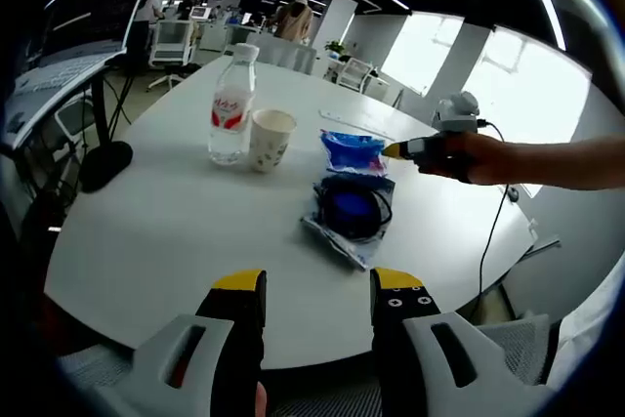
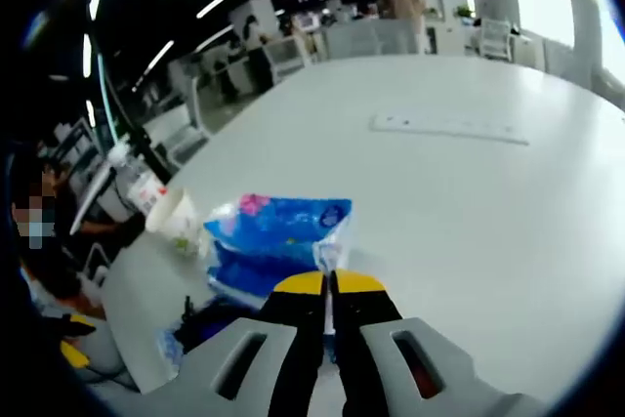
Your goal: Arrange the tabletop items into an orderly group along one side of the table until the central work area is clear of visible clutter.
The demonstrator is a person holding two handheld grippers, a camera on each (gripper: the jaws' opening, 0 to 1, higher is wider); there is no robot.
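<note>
Grip: right gripper (image 2: 329, 285) jaws closed on edge of blue tissue pack (image 2: 278, 236) | left gripper (image 1: 317, 292) open, empty, near edge | Risk: thin-film pinch slipping, pack knocking paper cup (image 1: 270, 139), water bottle (image 1: 231, 104) far left.

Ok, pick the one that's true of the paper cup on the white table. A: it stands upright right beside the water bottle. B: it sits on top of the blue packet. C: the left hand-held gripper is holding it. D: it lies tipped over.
A: the paper cup stands upright next to the water bottle.
</note>
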